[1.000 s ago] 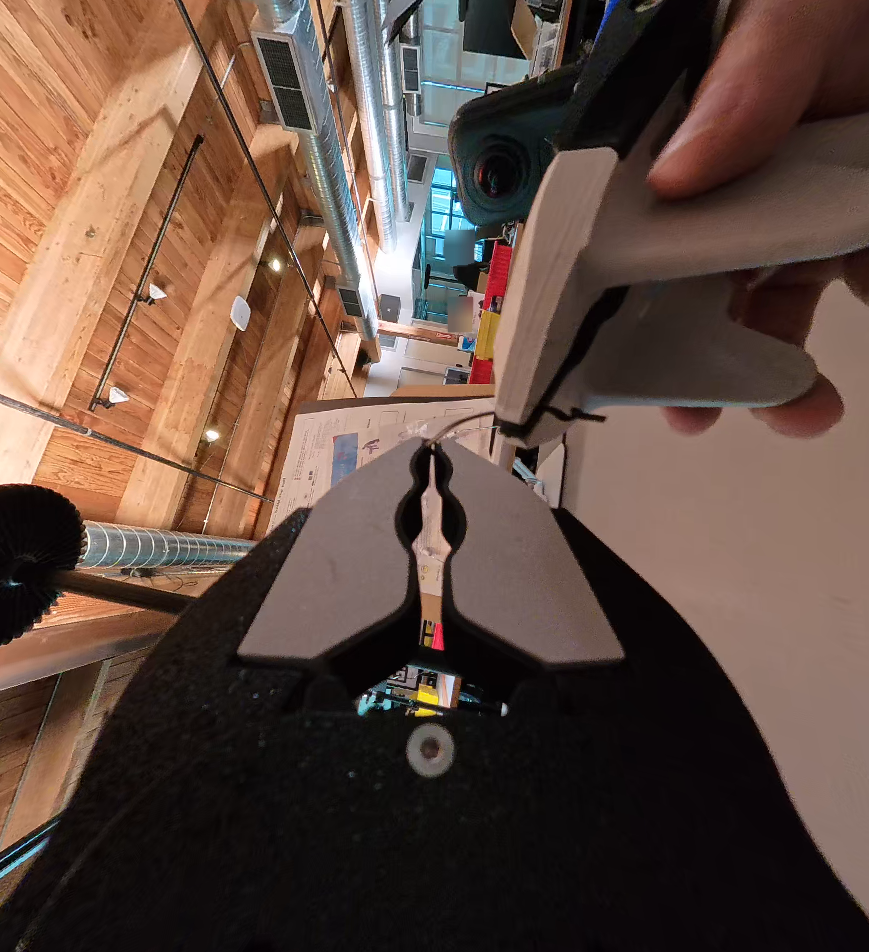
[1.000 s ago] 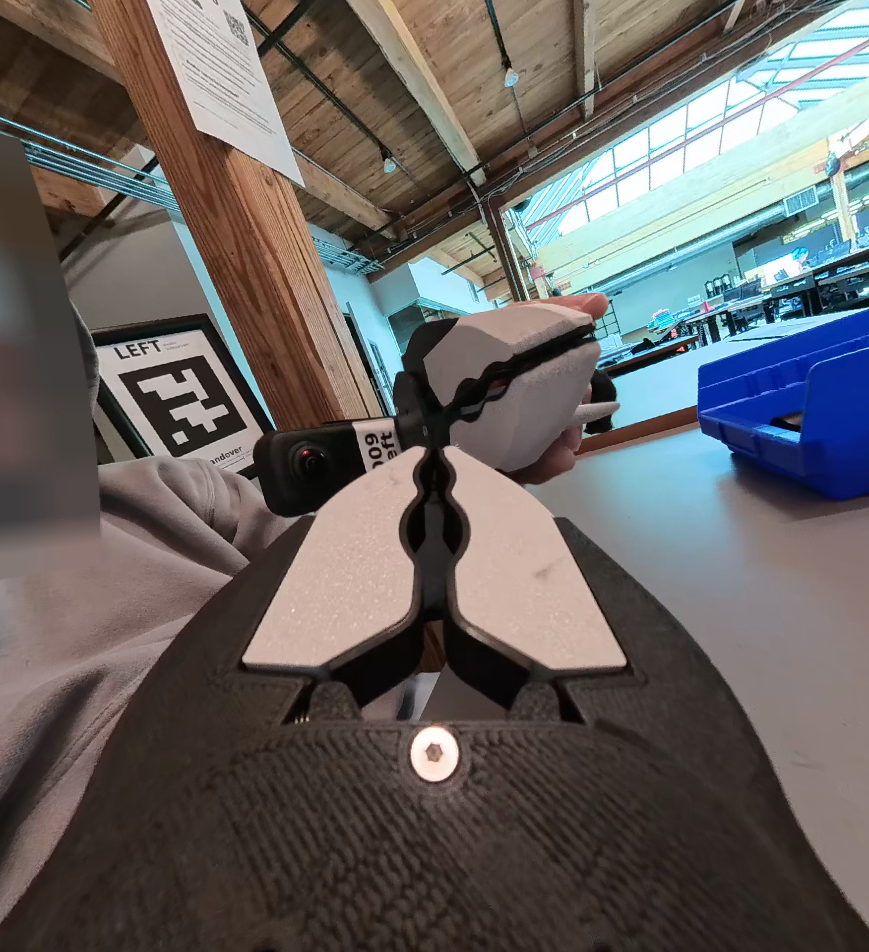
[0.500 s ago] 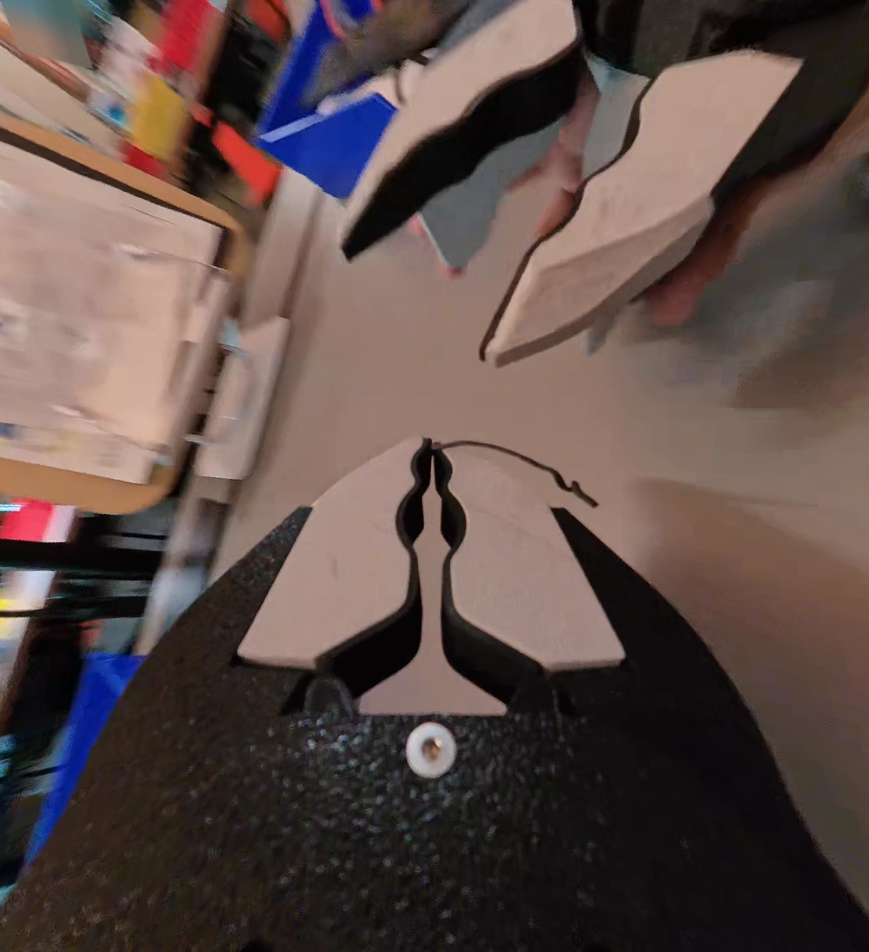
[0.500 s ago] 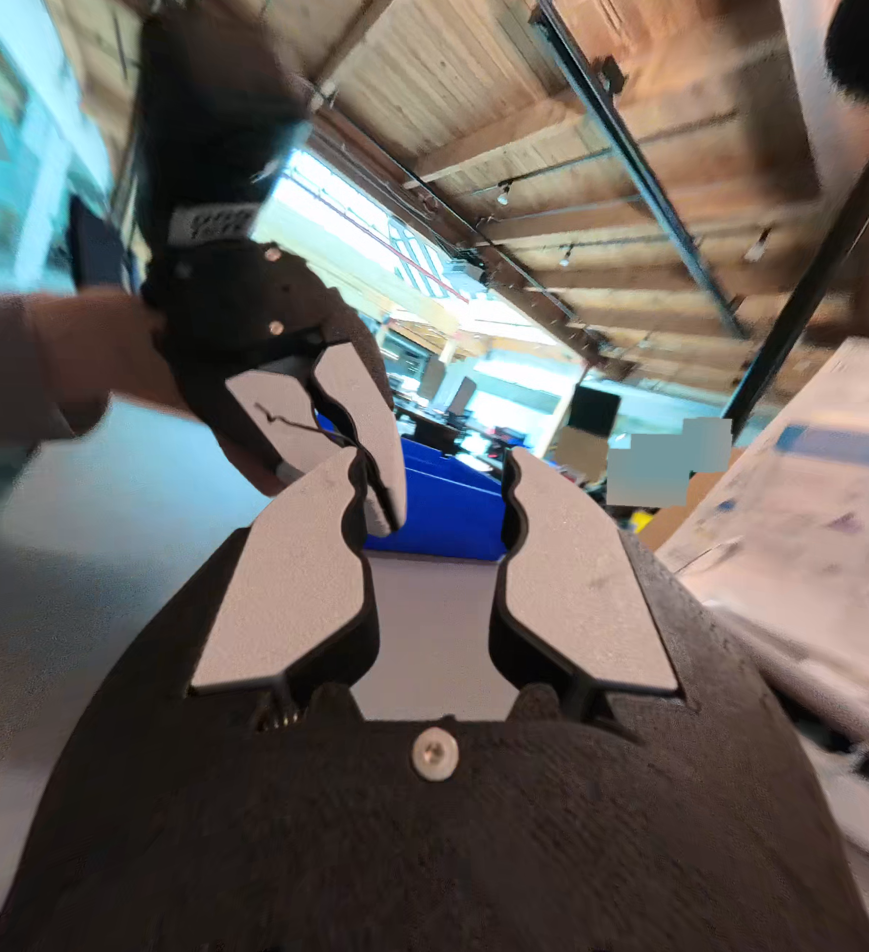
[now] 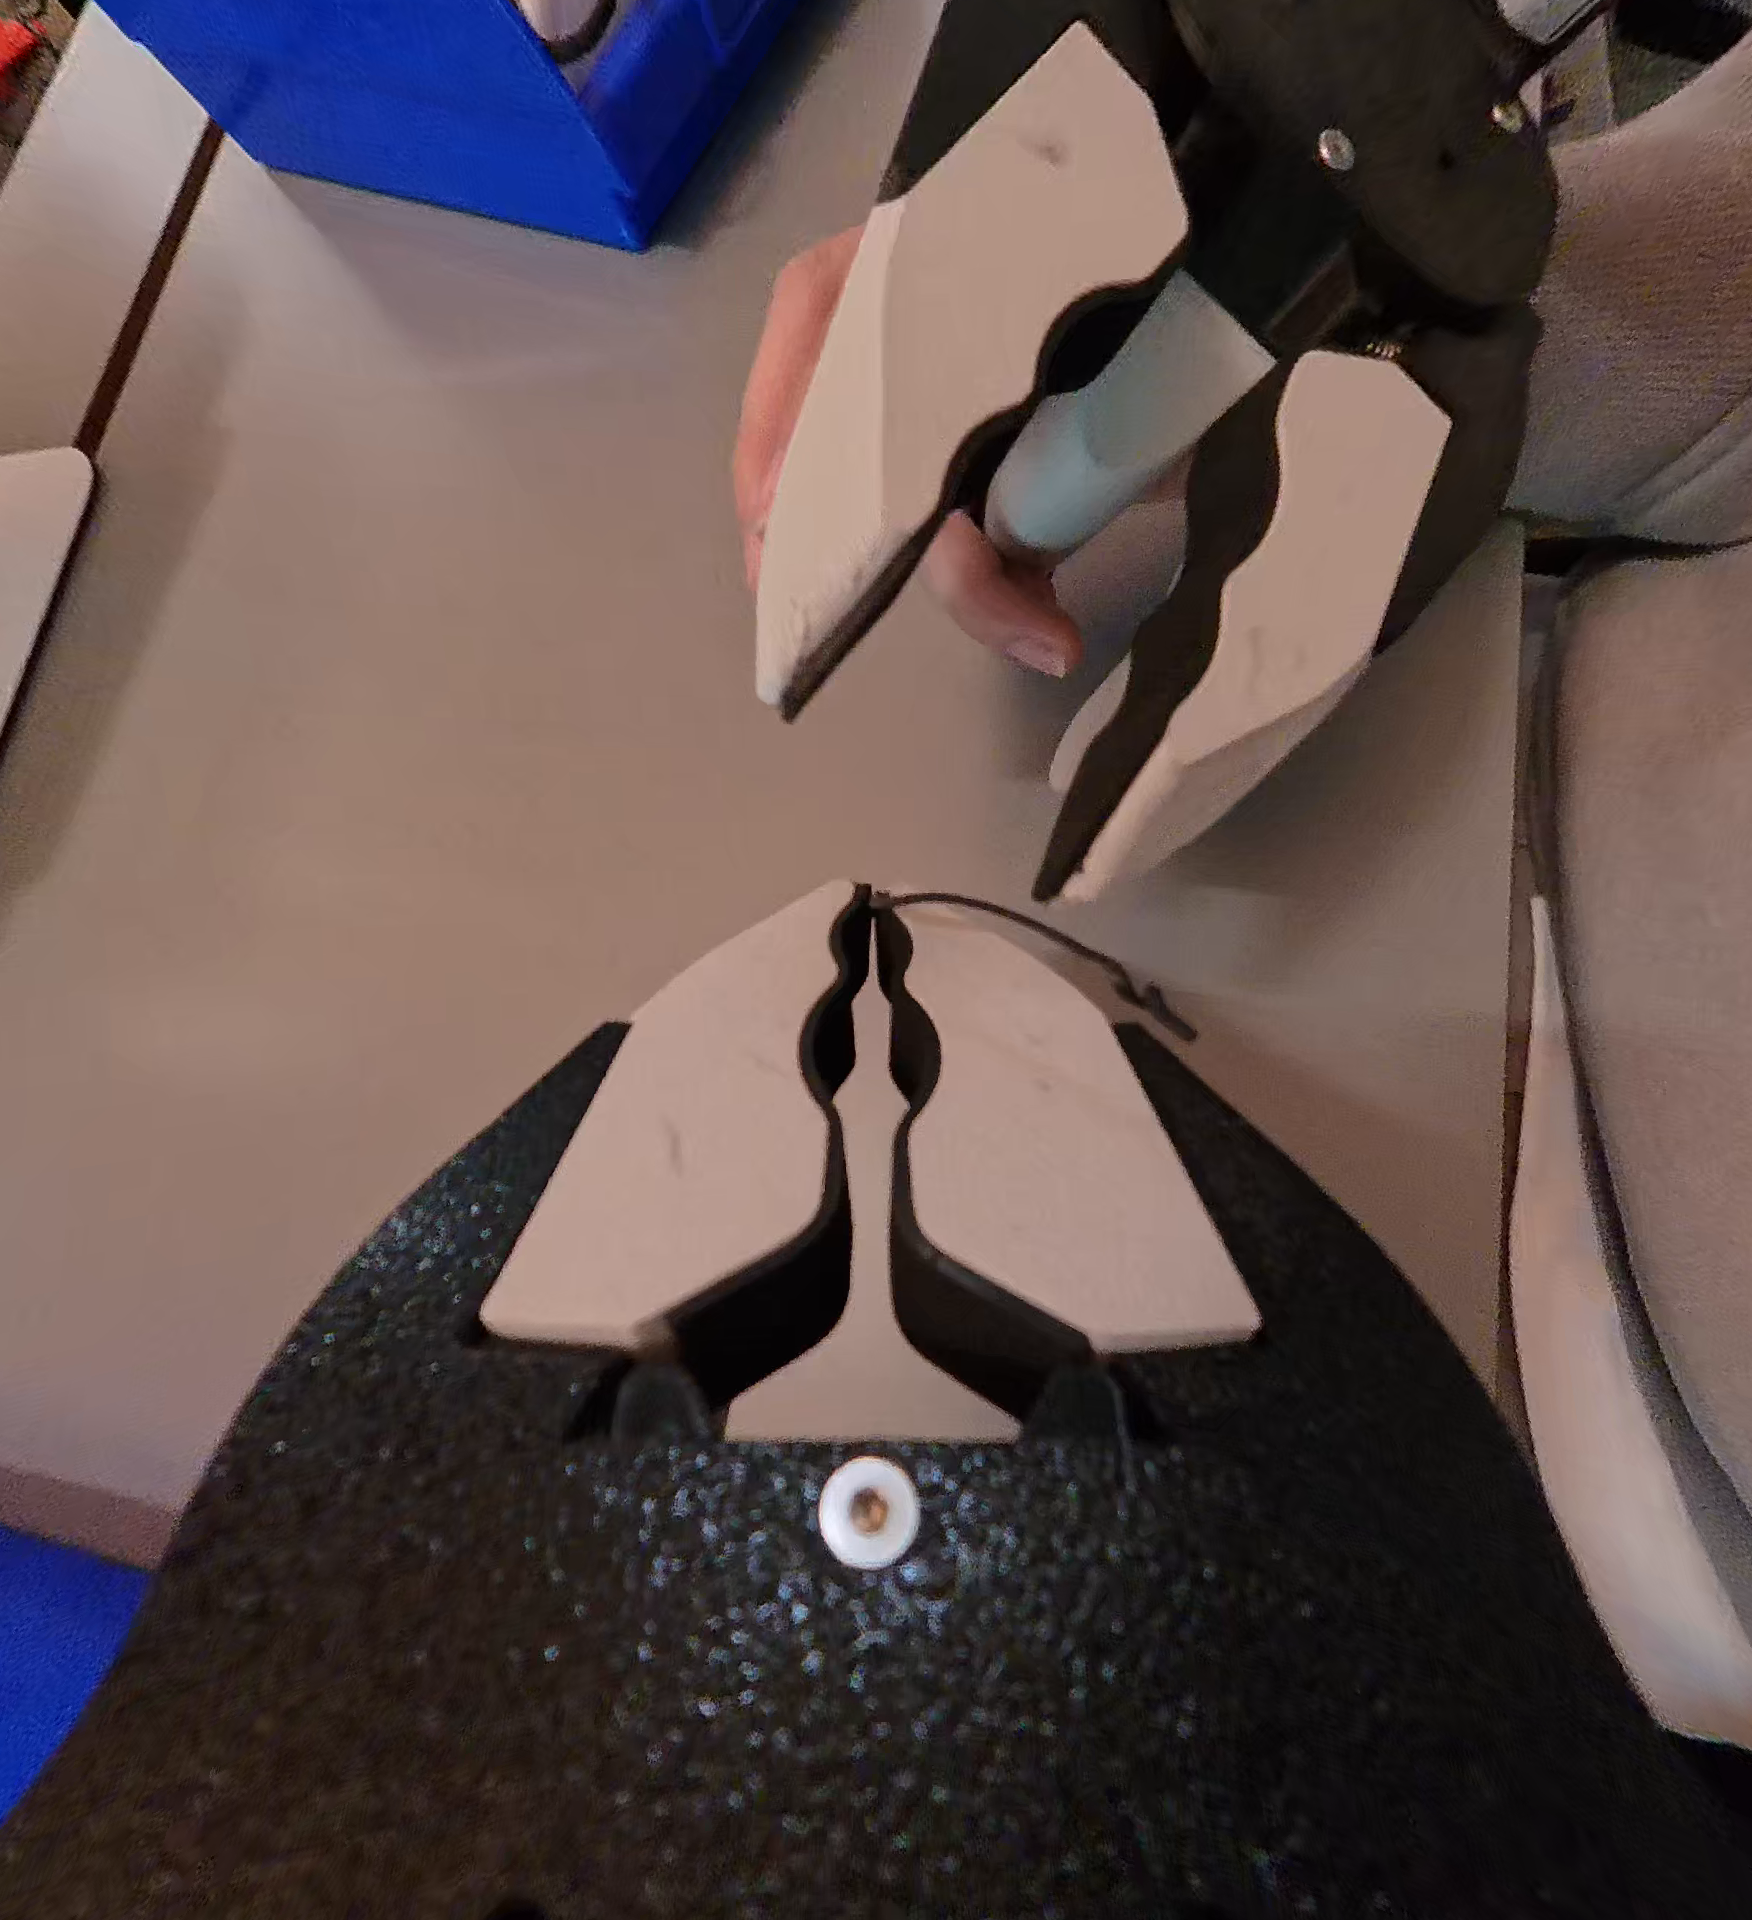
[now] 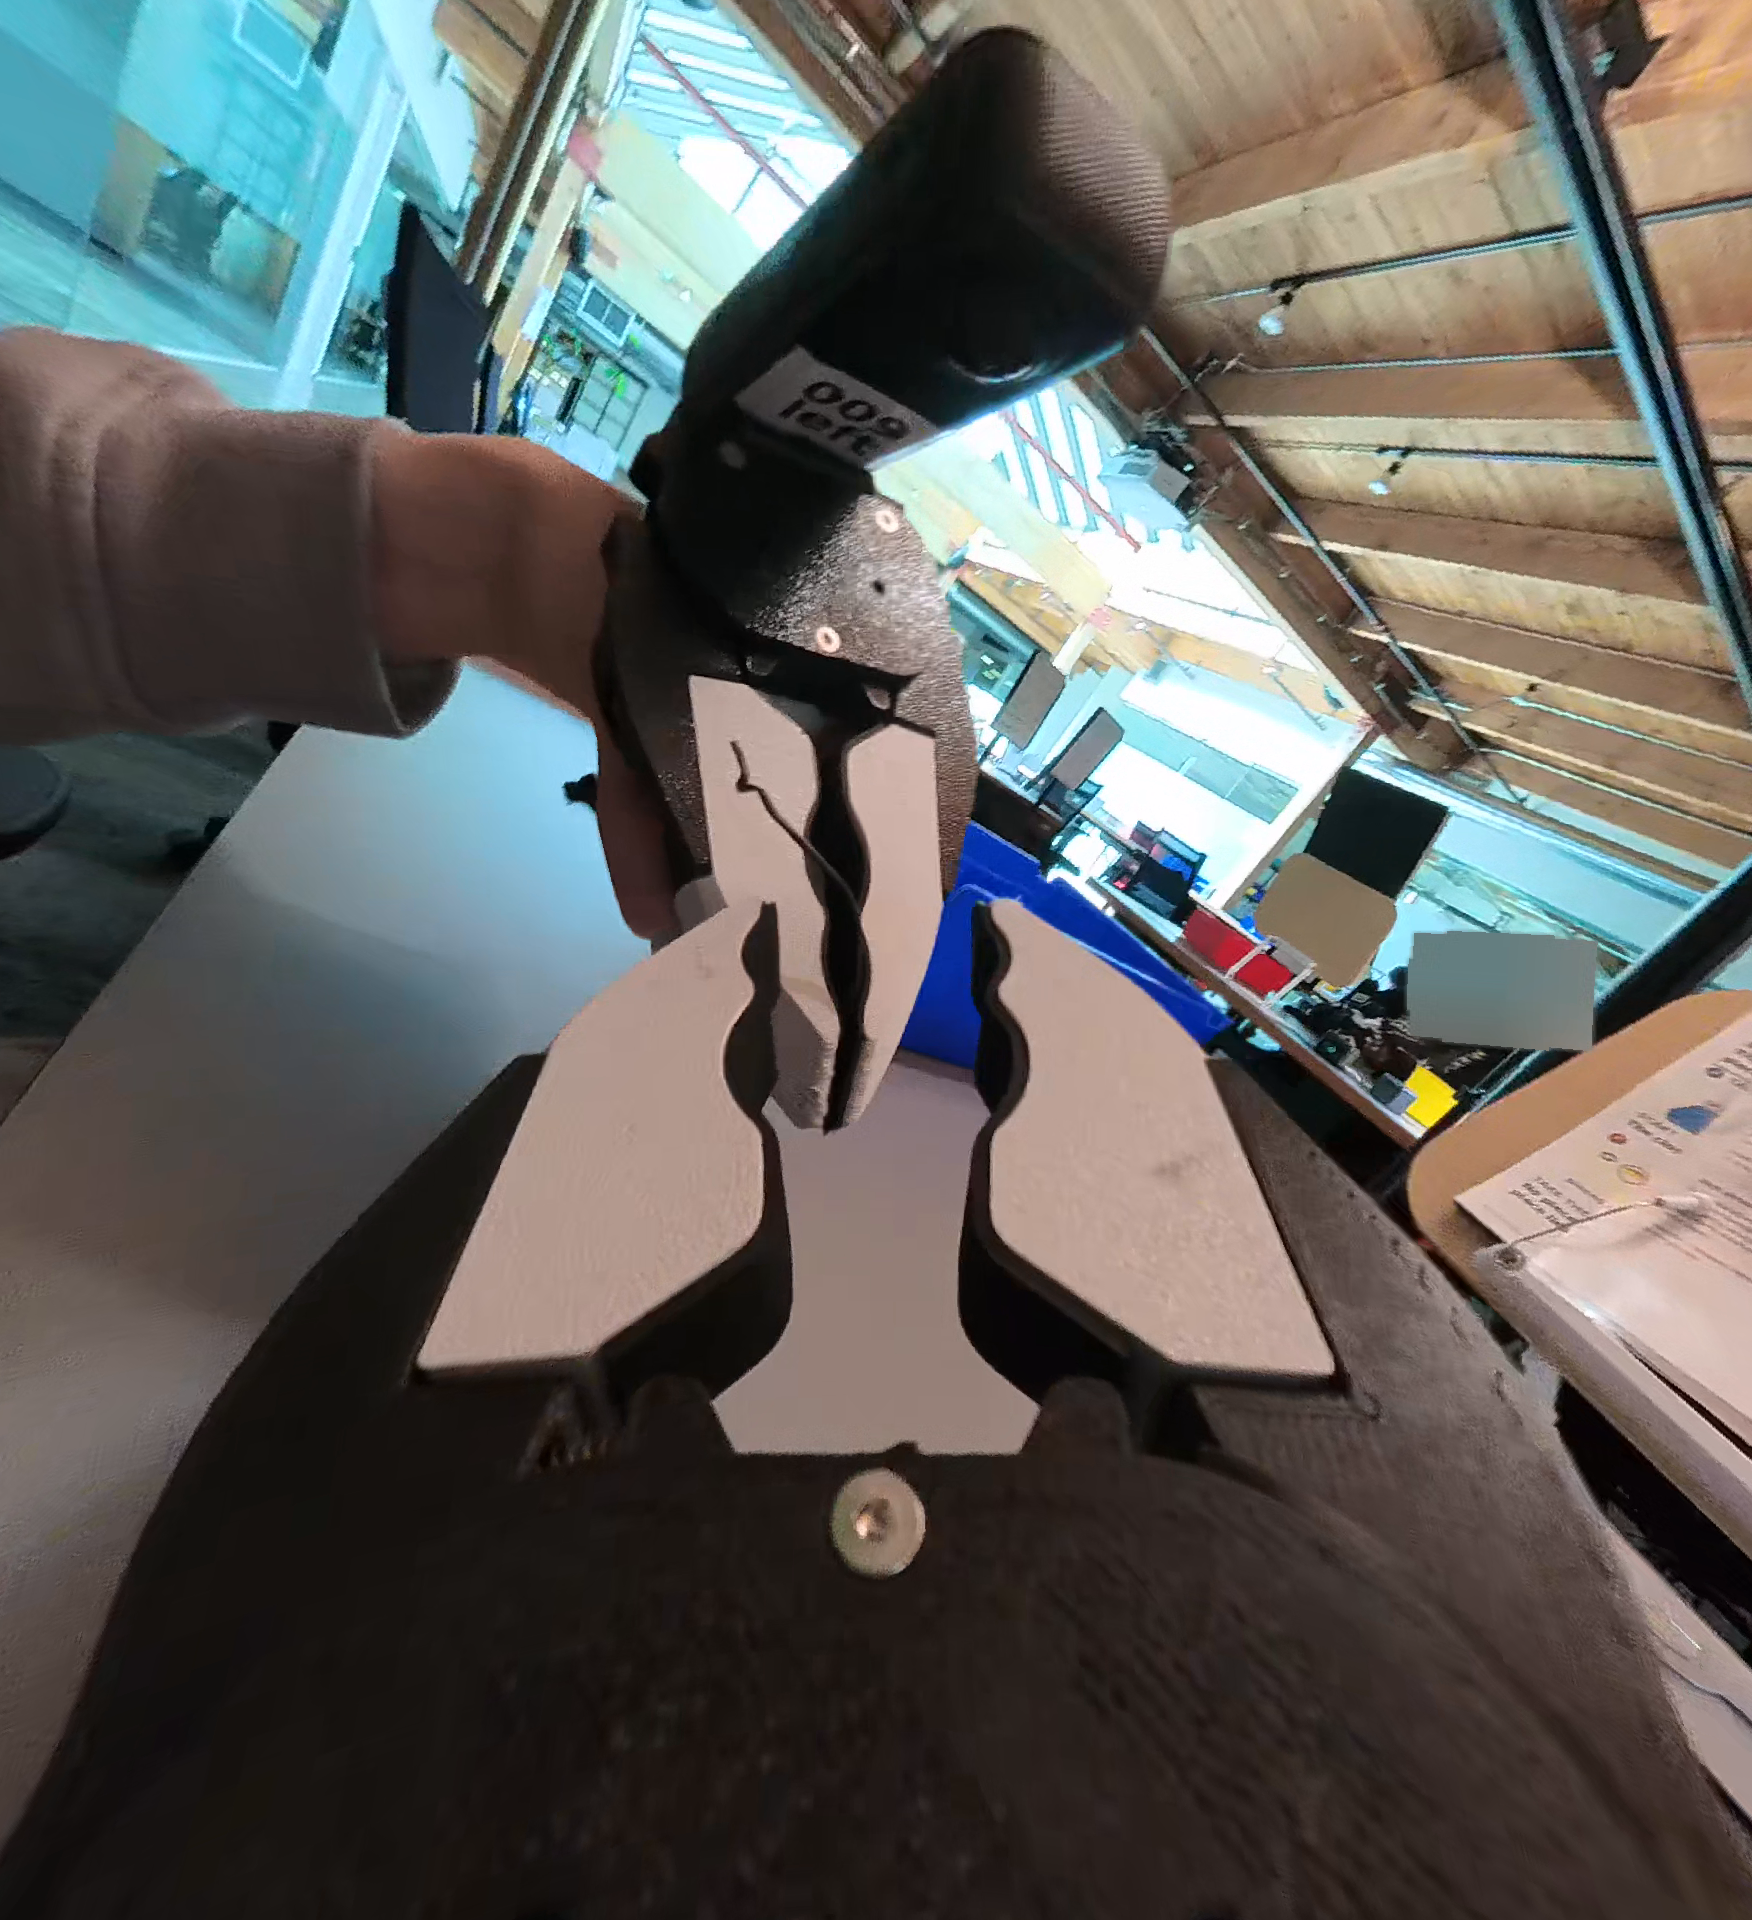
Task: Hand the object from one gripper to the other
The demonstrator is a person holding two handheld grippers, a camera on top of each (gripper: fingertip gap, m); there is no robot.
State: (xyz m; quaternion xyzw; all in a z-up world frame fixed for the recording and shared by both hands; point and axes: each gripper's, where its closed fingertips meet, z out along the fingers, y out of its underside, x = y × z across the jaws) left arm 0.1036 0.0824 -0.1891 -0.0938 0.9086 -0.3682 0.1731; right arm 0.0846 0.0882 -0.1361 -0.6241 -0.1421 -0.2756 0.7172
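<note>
Grey table (image 5: 415, 665) bare between blue bin (image 5: 415, 94) at 11 o'clock and edge. Left gripper (image 5: 864, 914) pinches thin black wire (image 5: 1038, 940), probably; right gripper (image 6: 877, 935) spread, straddling it.

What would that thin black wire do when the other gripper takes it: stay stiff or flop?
The wire is pinched at one end by the shut left gripper and arcs sideways unsupported, so it is probably springy, not limp. Being so thin, it is likely very light and could slip or bend in the open right gripper.
</note>
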